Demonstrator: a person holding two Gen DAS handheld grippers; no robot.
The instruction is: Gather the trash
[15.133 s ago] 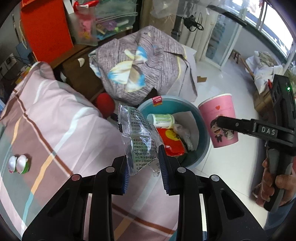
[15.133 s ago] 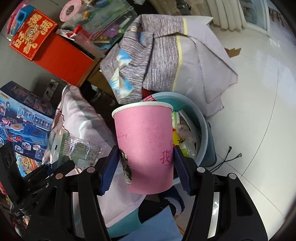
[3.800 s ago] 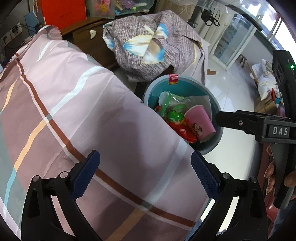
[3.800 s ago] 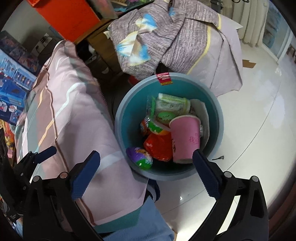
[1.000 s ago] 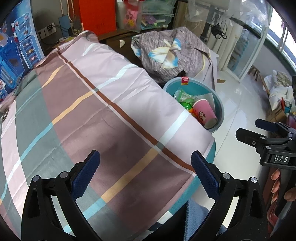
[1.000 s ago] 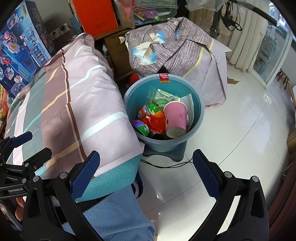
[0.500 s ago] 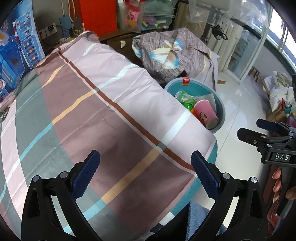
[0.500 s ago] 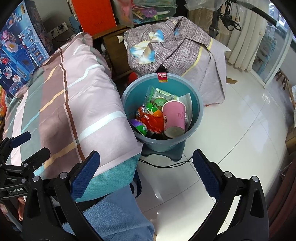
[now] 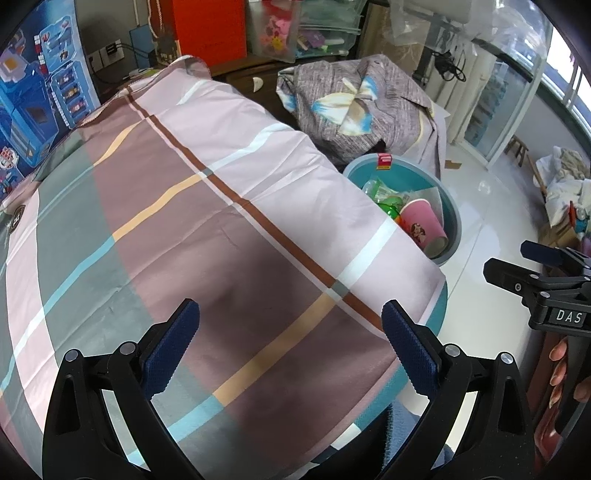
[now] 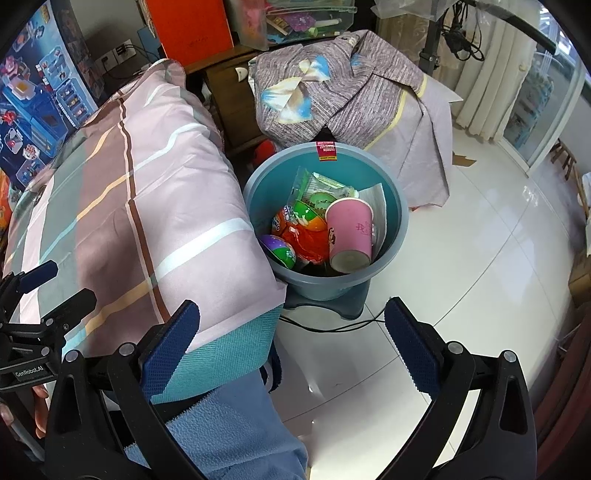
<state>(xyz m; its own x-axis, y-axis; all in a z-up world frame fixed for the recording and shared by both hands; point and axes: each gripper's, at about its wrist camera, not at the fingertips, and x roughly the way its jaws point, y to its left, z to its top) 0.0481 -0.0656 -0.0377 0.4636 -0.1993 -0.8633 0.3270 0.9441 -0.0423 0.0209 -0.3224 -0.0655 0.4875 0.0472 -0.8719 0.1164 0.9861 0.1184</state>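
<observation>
A teal trash bin stands on the floor beside the bed; it also shows in the left wrist view. Inside it lie a pink paper cup, an orange wrapper, a purple and green egg-shaped toy and a clear snack wrapper. The pink cup also shows in the left wrist view. My left gripper is open and empty above the bedsheet. My right gripper is open and empty above the floor, well back from the bin.
The plaid bedsheet fills the left. A cloth-covered heap sits behind the bin. A black cable lies on the white tile floor. Blue toy boxes and an orange box stand at the back.
Over the last second both grippers stay open and empty and barely shift. Fifteen seconds ago the left held a wrapper and the right the pink cup; both now lie in the bin.
</observation>
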